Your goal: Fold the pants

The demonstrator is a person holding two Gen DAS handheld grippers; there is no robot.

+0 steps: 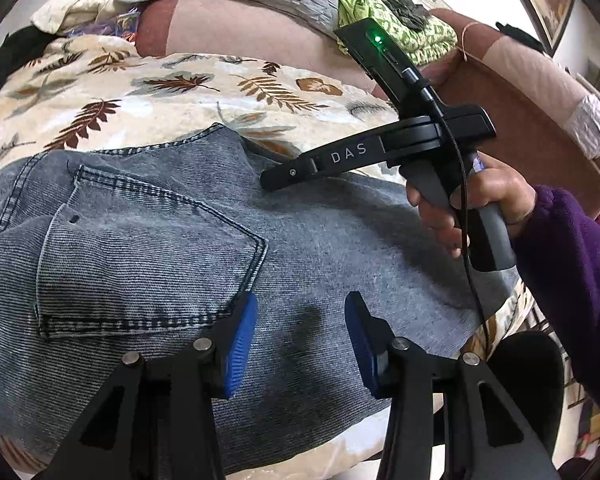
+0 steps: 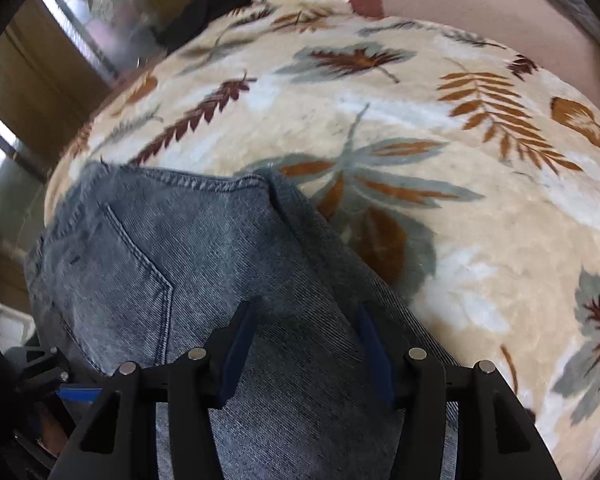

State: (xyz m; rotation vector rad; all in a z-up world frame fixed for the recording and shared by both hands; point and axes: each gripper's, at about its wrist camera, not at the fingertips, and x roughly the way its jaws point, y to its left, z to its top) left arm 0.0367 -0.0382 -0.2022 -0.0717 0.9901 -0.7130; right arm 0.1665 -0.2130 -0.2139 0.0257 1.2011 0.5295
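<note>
Overhead, both hands tilted down over the jeans [image 1: 148,248], left fingers [image 1: 242,344] and right fingers [image 2: 236,348] apart, empty.

Black gripper [image 1: 300,344], blue ribbed fingers [image 1: 242,344], silver screws; "DAS" marking, green LED; purple fleece sleeve [image 1: 572,280].

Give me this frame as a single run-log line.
task: fold pants | jeans: on leaf-print blanket | left gripper: jaws open over denim | right gripper: jaws open over denim
</note>
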